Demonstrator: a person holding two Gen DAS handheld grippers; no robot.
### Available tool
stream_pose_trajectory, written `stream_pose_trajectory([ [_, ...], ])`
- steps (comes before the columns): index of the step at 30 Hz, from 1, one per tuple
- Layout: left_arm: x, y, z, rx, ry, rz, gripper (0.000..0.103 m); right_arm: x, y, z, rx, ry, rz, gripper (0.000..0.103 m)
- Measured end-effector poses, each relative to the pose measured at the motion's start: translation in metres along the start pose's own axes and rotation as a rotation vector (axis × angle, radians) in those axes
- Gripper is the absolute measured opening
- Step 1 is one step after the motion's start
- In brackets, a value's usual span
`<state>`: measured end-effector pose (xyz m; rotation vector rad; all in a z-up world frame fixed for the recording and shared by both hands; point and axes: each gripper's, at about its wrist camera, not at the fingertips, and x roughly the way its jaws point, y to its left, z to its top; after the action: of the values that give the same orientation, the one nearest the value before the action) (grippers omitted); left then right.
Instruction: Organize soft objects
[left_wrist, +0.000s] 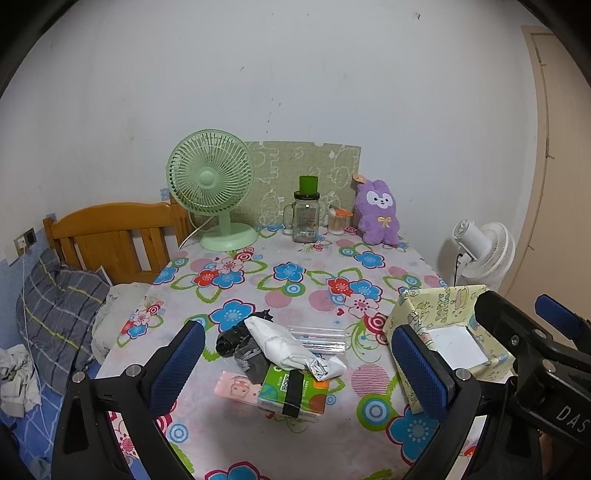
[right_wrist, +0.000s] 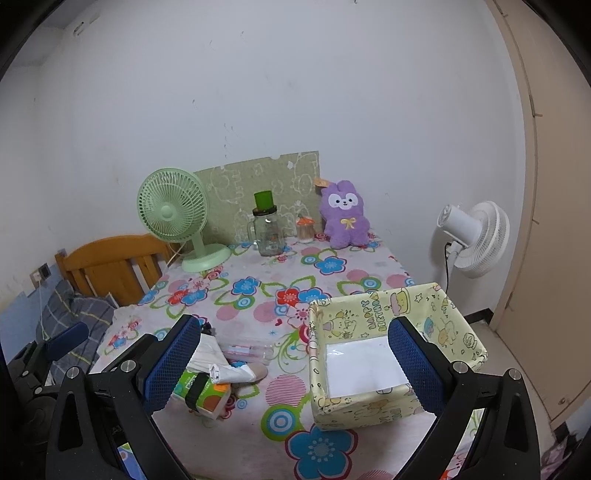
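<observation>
A small heap of soft items lies near the front edge of the surface (left_wrist: 280, 435): a white rolled cloth (left_wrist: 284, 345) rests on a dark grey cloth bundle (left_wrist: 240, 347), its lower end draped over a green tissue pack (left_wrist: 295, 391) bound by a black band, with a pink packet (left_wrist: 238, 384) just beside the pack and a clear plastic case (left_wrist: 321, 338) behind the heap. To the right of the heap, apart from it, stands the yellow patterned box (right_wrist: 369, 402), open at the top and showing only a white liner at its bottom; it is the probable destination. The left gripper (left_wrist: 299, 369) hangs above the heap with its blue pads spread wide and nothing between them; the right gripper (right_wrist: 295, 365), likewise spread and empty, hangs between heap and box. The step in hand appears to be the first pick. It is best done by taking the white cloth first, since it lies uppermost; the pads should close across its thick middle, not its loose end, so that it lifts whole and does not drag the grey bundle or shift the tissue pack. The fan (left_wrist: 212, 188), jar (left_wrist: 306, 214) and purple plush (left_wrist: 376, 214) stand well apart at the back.
</observation>
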<state>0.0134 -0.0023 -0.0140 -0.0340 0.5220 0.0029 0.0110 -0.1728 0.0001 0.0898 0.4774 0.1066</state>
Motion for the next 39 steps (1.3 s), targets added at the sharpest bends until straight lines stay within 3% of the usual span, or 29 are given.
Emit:
stream_pose_trajectory([
  [39, 0.014, 0.007, -0.001, 0.021, 0.020, 0.002, 0.101, 0.018, 0.015, -0.002, -0.032, 0.039, 0.019, 0.098],
])
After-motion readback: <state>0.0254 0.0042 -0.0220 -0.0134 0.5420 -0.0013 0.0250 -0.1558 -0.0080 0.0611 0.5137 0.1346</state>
